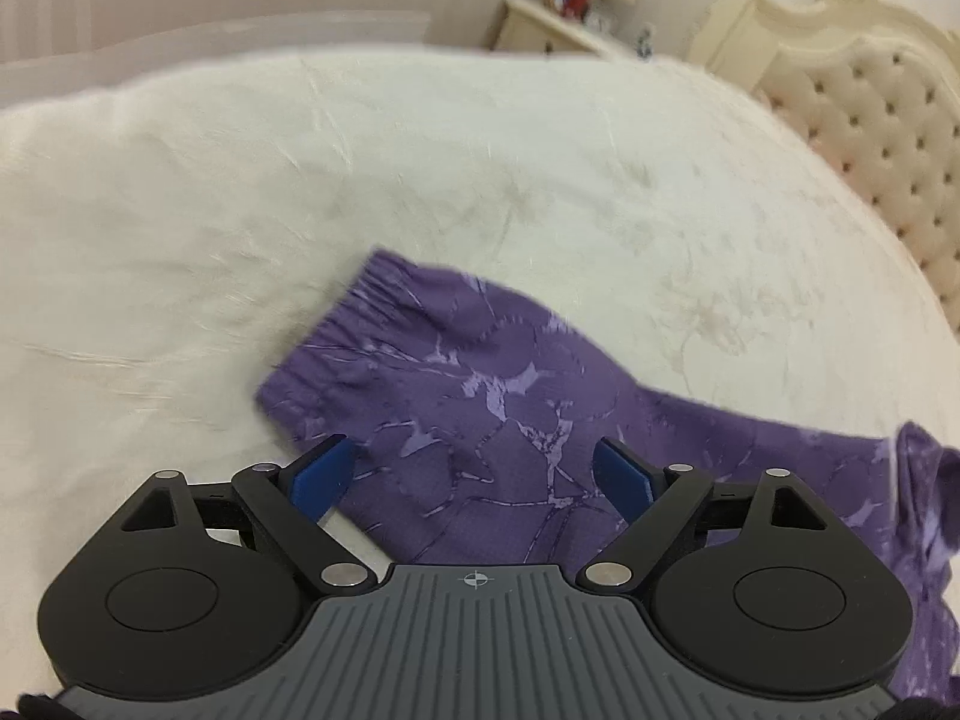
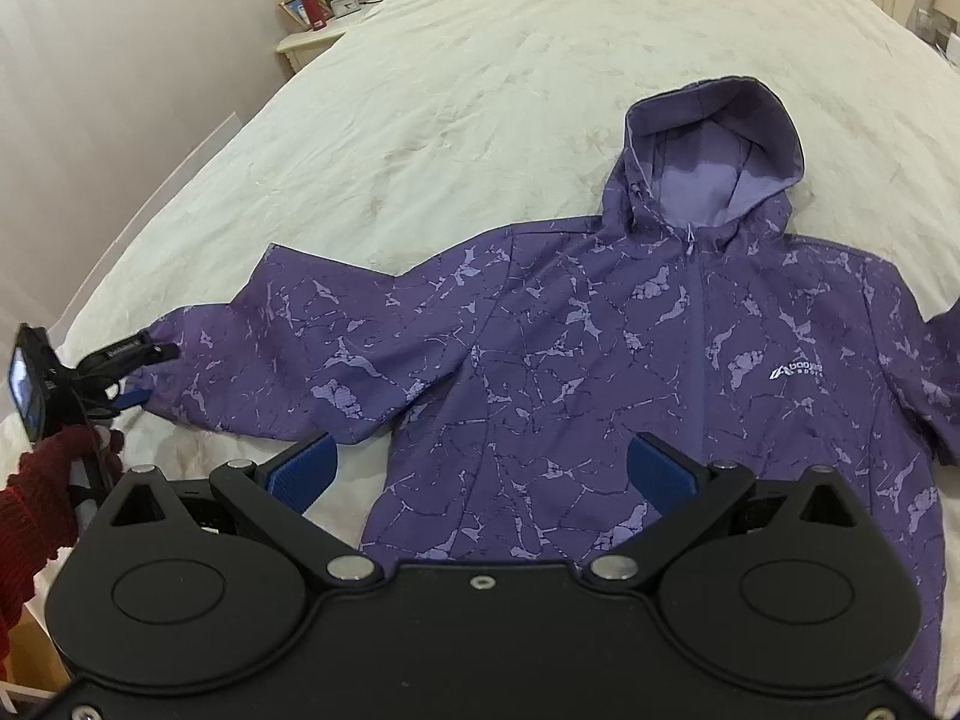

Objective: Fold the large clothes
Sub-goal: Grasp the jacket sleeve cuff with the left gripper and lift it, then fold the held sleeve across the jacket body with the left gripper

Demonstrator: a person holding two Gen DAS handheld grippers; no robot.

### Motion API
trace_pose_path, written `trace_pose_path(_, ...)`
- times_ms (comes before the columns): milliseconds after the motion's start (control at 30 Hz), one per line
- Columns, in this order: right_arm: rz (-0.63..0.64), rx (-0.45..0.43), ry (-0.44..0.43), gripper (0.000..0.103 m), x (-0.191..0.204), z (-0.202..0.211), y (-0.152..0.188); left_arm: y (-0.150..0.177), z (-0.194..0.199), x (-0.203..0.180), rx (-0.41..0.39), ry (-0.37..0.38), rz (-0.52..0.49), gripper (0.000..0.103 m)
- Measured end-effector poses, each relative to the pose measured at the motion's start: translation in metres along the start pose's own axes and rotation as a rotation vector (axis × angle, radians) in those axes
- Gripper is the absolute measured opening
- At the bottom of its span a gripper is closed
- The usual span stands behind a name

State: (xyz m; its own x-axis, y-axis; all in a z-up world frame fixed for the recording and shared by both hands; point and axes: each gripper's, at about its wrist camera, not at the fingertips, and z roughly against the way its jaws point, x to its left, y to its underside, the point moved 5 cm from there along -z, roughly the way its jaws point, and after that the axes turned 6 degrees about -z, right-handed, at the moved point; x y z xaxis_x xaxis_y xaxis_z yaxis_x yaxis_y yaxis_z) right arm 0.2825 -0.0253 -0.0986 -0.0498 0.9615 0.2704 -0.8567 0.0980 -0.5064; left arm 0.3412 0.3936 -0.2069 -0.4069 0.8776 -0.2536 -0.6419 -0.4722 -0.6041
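Observation:
A purple hooded jacket with a pale cracked pattern lies face up on the cream bedspread, zipped, hood toward the pillows. One sleeve stretches out to the left and ends in an elastic cuff. My left gripper hovers over that sleeve near the cuff, its blue pads spread wide on either side of the cloth without pressing it. The right wrist view shows this left gripper at the cuff. My right gripper stands open above the jacket's lower front, holding nothing.
A hand in a red knitted sleeve carries the left gripper at the bed's left edge. A nightstand with a lamp, picture frame and small items stands by the wall. A tufted headboard rises at the far end.

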Motion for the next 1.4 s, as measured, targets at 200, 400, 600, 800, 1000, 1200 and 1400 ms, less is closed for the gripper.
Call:
trace_pose_path(200,-0.005,0.009,0.009,0.102,-0.004,0.004,0.007,0.014,-0.009,0.015,0.049,-0.044,0.041,0.087)
trace_pose_path(400,0.002,0.011,0.007,0.102,-0.007,0.010,0.011,-0.007,-0.022,0.031,0.016,0.082,0.241,0.052)
trace_pose_path(600,0.006,0.010,-0.015,0.102,-0.011,0.013,0.014,-0.036,0.015,0.013,-0.111,0.142,0.225,0.008)
trace_pose_path(800,0.001,0.025,-0.043,0.102,-0.028,0.010,0.020,-0.061,0.089,-0.063,-0.248,0.316,0.119,0.008)
trace_pose_path(1000,-0.014,0.024,-0.089,0.102,-0.056,0.016,0.020,-0.058,0.145,-0.176,-0.362,0.482,-0.054,0.008)
trace_pose_path(1200,-0.059,0.001,-0.092,0.102,-0.106,0.030,0.016,-0.017,0.148,-0.289,-0.338,0.633,-0.209,0.008)
trace_pose_path(1400,-0.151,-0.019,-0.053,0.102,-0.166,0.040,0.018,0.057,0.110,-0.361,-0.206,0.724,-0.322,0.008)
